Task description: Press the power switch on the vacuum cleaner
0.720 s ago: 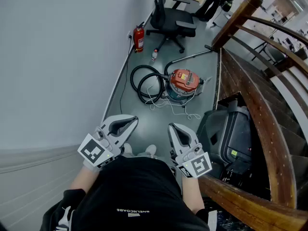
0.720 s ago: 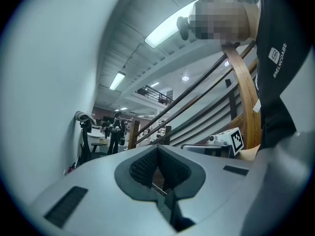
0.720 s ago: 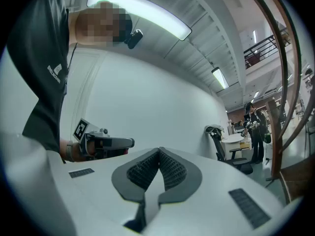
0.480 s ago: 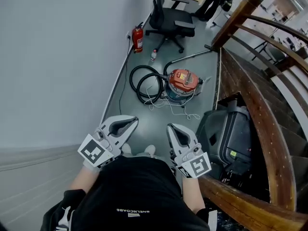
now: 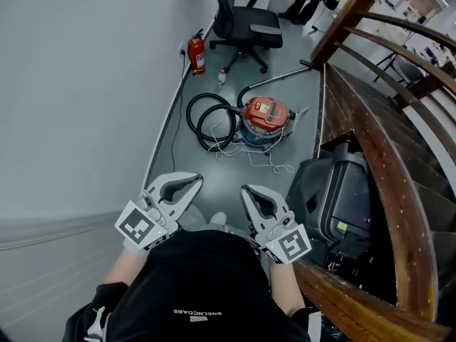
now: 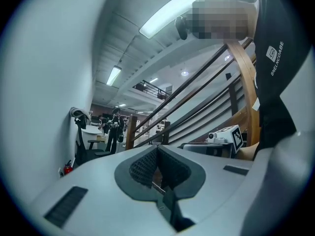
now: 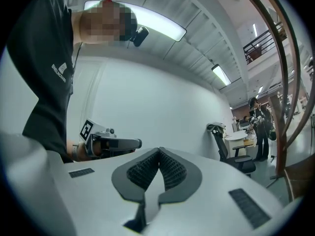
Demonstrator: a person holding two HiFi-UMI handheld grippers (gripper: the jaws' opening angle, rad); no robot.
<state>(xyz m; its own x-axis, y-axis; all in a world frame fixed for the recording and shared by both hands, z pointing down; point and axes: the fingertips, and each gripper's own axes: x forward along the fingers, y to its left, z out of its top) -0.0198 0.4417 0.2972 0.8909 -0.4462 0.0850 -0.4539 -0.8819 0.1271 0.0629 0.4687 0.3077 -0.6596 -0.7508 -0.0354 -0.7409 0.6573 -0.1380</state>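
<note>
The vacuum cleaner (image 5: 265,116) has an orange-red top on a blue-grey drum and stands on the grey floor a few steps ahead. Its black hose (image 5: 208,120) lies coiled to its left, and a metal wand (image 5: 279,77) runs off behind it. A white cord (image 5: 253,154) trails in front. My left gripper (image 5: 197,180) and right gripper (image 5: 246,190) are held close to the body, far short of the vacuum. Both are shut on nothing. The shut left gripper (image 6: 158,148) and right gripper (image 7: 159,151) point out into the room.
A white wall runs along the left. A wooden stair rail (image 5: 370,130) curves down the right, with a black case (image 5: 340,201) beside it. A red fire extinguisher (image 5: 194,53), a small bottle (image 5: 221,77) and a black office chair (image 5: 246,20) stand beyond the vacuum.
The head view has shifted slightly, so the vacuum sits a little higher and further left. The right gripper has drifted slightly left. Both grippers stay shut.
</note>
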